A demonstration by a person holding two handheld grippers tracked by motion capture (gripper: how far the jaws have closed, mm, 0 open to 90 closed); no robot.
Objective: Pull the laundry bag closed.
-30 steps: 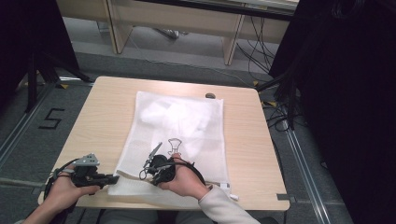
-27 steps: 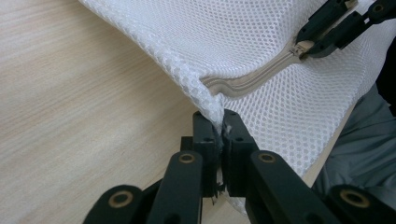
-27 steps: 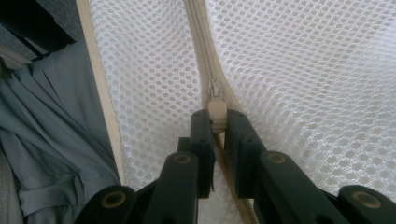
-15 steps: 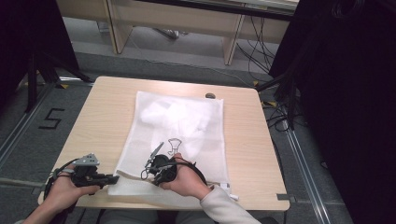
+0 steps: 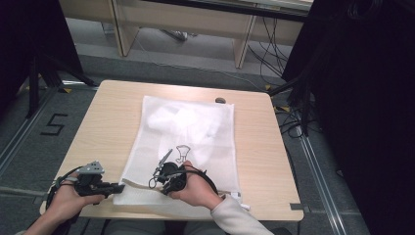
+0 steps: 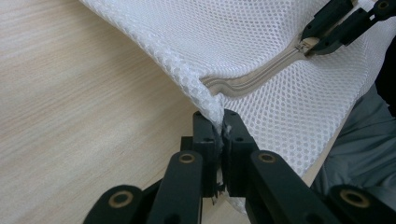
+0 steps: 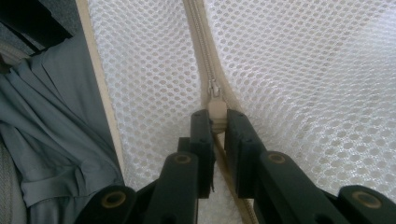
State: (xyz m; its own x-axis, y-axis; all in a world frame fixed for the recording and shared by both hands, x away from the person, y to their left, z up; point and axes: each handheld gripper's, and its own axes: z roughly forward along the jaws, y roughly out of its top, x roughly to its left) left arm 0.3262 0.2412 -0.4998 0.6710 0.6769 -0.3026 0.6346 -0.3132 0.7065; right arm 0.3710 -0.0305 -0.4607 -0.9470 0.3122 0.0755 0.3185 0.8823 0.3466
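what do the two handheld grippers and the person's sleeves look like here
Both are black. The left gripper carries a grey three-cornered plate and trails a black cable. The right gripper has black cable loops at its body. Jaw links show brass-coloured pivot pins. The right sleeve is light grey.

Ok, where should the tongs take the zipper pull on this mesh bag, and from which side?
Grip the zipper pull by its flat tab, coming along the zipper line from the table's near edge, as the right tongs do now. The tab stands proud of the mesh bag, so the jaws can pinch its two faces. The left tongs clamp the bag's corner, likely to brace it.
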